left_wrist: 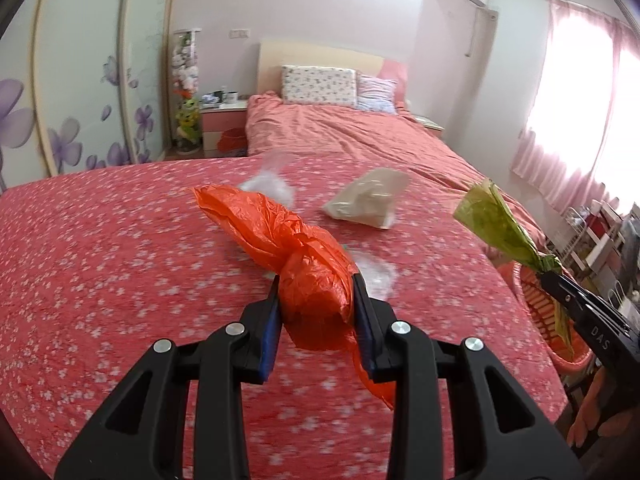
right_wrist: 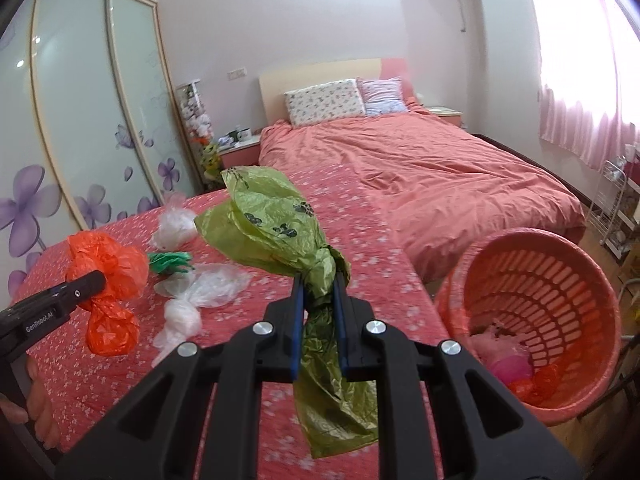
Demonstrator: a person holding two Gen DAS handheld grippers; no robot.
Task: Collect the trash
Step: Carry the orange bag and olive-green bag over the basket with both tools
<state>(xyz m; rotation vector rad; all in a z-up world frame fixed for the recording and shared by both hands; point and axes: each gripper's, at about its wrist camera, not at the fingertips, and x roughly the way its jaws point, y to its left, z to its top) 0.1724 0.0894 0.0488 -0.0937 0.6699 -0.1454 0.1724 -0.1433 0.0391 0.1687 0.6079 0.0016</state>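
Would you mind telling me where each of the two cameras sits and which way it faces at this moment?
Left wrist: on the left gripper, looking along its fingers across the bed toward the headboard; its jaws clamp the orange bag. The right gripper enters from the right with the green bag.
Right wrist: on the right gripper, facing the same way; the pink basket sits to its right. The left gripper and a hand show at left.
Shared: both bags, both grippers, the bed, the basket.
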